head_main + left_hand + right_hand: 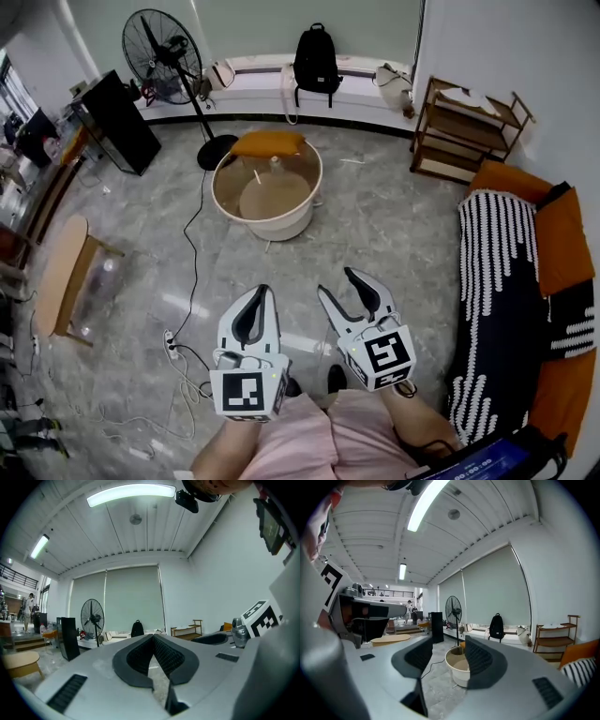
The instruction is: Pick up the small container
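A cream round tub (267,192) stands on the grey floor ahead, with a tan disc and a small pale item inside; I cannot make out a separate small container. My left gripper (263,293) hangs low in front of the person, jaws together and holding nothing, as in its own view (152,639). My right gripper (339,286) is beside it, open and empty. The right gripper view frames the tub (458,665) far off between the spread fingers of that gripper (448,645). Both are well short of the tub.
An orange cushion (269,142) lies behind the tub. A standing fan (164,47), a black backpack (316,58) and a wooden shelf (464,127) line the far wall. A striped sofa (511,281) is at right, a round side table (61,272) at left, cables (178,352) on the floor.
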The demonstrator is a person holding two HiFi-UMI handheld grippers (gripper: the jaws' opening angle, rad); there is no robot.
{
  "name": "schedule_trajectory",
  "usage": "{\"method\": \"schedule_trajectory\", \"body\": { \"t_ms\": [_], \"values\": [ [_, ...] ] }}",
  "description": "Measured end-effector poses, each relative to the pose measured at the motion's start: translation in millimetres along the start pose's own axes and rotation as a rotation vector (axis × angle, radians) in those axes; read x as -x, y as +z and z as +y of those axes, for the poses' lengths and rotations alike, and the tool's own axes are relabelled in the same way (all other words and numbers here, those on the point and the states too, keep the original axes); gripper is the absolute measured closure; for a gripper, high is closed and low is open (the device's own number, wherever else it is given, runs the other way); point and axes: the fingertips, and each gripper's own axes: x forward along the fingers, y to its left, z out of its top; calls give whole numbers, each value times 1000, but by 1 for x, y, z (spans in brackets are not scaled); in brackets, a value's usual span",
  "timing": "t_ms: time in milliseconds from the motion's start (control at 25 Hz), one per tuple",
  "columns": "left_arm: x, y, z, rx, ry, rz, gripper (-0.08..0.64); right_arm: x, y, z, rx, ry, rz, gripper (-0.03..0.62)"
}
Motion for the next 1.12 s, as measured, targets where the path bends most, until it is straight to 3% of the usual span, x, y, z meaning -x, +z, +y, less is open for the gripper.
{"method": "schedule_trajectory", "body": {
  "t_ms": [240, 600, 880, 1120],
  "values": [
    [-20, -3, -29, -4, -4, 9, 548, -2, -7, -34, -24, 13, 4, 348],
    [-48, -15, -19, -2, 31, 51, 548, -30, -16, -56, -62, 39, 19, 345],
    [-82, -31, 9, 18, 35, 65, 548, -69, -26, -66, -62, 32, 43, 348],
    [-140, -42, 59, 21, 36, 85, 548, -137, -26, -84, -56, 15, 84, 348]
  ]
}}
